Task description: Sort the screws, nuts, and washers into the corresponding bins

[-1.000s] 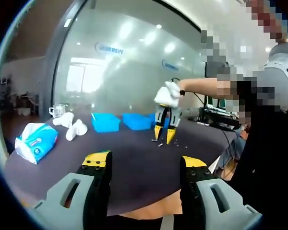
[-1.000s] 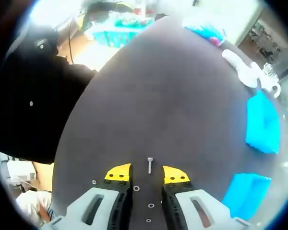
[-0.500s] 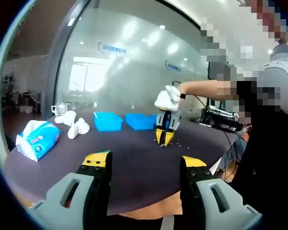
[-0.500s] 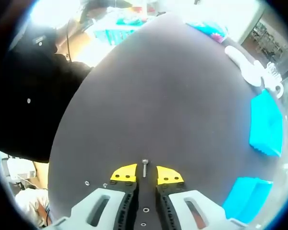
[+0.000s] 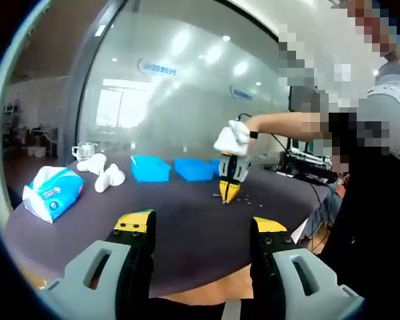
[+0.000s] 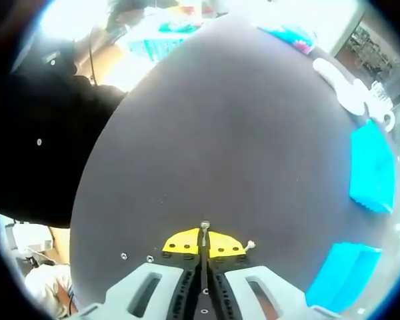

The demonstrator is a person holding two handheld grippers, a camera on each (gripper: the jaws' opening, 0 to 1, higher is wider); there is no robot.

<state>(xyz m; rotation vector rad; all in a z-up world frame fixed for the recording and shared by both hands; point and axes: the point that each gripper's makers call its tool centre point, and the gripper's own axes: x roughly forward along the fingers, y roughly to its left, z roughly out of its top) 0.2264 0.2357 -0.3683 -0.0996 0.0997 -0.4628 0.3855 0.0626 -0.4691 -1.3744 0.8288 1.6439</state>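
Gripping screw [image 6: 204, 226], right tongs [image 6: 204, 243] closed; left tongs [image 5: 200, 225] agape.

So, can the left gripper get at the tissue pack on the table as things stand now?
Probably yes: the left gripper is open and holds nothing, and the dark table lies bare between it and the tissue pack.

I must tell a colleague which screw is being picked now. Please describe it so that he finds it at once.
Start at the dark round table and find the right gripper with its yellow-tipped fingers pressed together. The screw is the thin silver piece clamped between them, its head poking out past the tips. The small loose pieces nearby lie free on the table; this one alone is gripped.
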